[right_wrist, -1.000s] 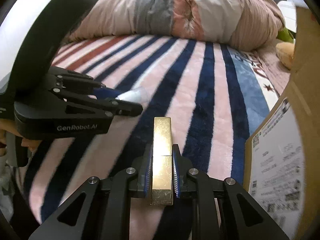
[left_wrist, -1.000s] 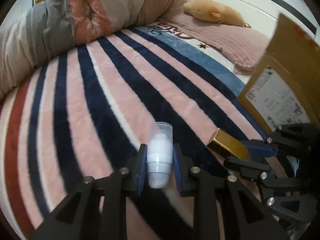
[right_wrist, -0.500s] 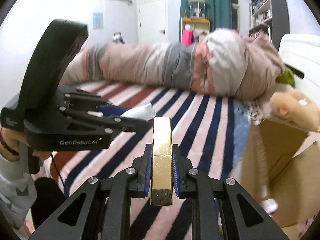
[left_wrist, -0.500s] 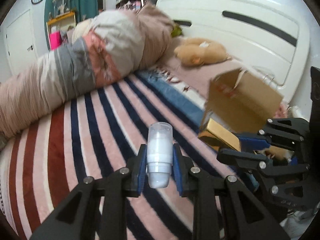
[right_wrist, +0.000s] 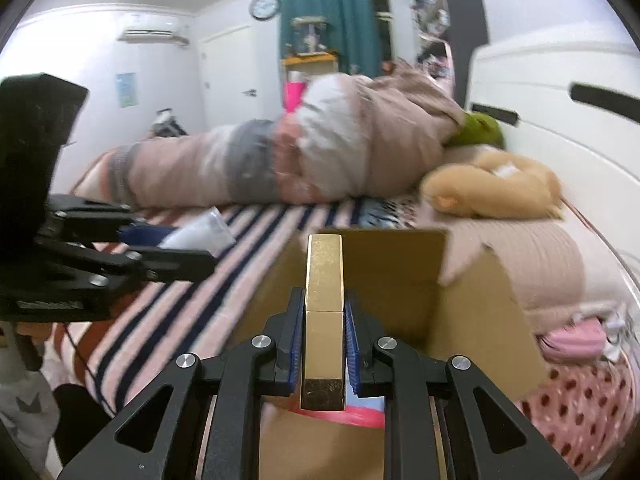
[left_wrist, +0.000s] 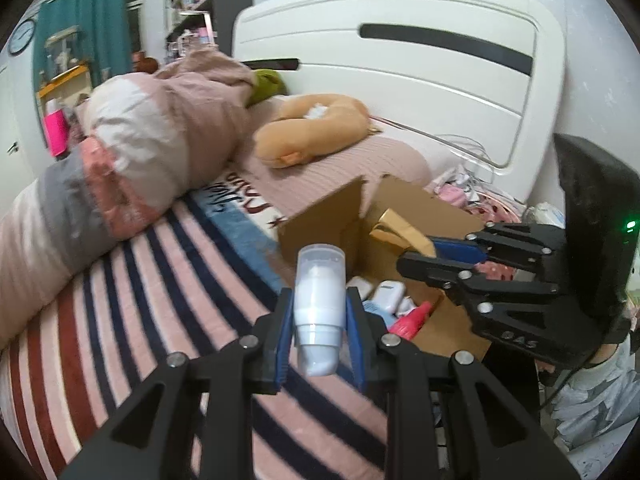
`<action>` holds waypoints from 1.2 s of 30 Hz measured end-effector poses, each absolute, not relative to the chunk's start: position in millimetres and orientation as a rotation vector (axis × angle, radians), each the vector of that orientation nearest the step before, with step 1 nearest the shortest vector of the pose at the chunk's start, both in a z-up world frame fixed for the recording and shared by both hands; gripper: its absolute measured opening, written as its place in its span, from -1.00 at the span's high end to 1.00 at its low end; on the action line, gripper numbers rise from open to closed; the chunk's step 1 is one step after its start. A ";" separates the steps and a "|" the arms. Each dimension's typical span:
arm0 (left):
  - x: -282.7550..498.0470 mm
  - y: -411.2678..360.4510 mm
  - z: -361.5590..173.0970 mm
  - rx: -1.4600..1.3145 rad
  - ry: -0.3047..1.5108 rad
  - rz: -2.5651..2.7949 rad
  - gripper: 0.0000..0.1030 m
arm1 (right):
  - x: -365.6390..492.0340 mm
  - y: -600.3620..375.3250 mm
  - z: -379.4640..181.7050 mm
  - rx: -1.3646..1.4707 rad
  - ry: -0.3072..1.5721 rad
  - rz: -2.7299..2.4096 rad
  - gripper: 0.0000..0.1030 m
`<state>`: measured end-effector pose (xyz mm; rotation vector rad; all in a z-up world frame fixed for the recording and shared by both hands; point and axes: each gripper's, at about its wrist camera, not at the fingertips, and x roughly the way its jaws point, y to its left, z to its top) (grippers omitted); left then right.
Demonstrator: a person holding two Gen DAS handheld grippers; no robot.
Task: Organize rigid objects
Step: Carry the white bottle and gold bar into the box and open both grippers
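My left gripper (left_wrist: pixel 319 312) is shut on a white bottle with a clear cap (left_wrist: pixel 319 300), held above the striped blanket (left_wrist: pixel 160 320) just left of an open cardboard box (left_wrist: pixel 316 224). My right gripper (right_wrist: pixel 323 320) is shut on a gold rectangular box (right_wrist: pixel 324 312), held over the open cardboard box (right_wrist: pixel 472 304). The left view shows the right gripper (left_wrist: pixel 444 256) with the gold box (left_wrist: pixel 394 230) over the carton. The right view shows the left gripper (right_wrist: pixel 192 256) with the bottle (right_wrist: pixel 200 234).
Inside the carton lie a red bottle (left_wrist: pixel 412 316) and white items (left_wrist: pixel 388 294). A rolled duvet (left_wrist: pixel 132 152) and a tan plush pillow (left_wrist: pixel 316 132) lie on the bed by the white headboard (left_wrist: pixel 420 76). Pink dotted fabric (right_wrist: pixel 580 404) lies right of the carton.
Both grippers have risen and swung right with their loads. The carton's open top has come into view; the right gripper now holds the gold box over it.
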<state>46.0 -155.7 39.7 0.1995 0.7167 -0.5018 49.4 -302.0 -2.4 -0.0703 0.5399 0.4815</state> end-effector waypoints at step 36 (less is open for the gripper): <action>104.9 -221.5 2.0 0.318 0.810 -0.489 0.23 | 83.8 -345.0 -39.3 -0.115 0.626 0.411 0.73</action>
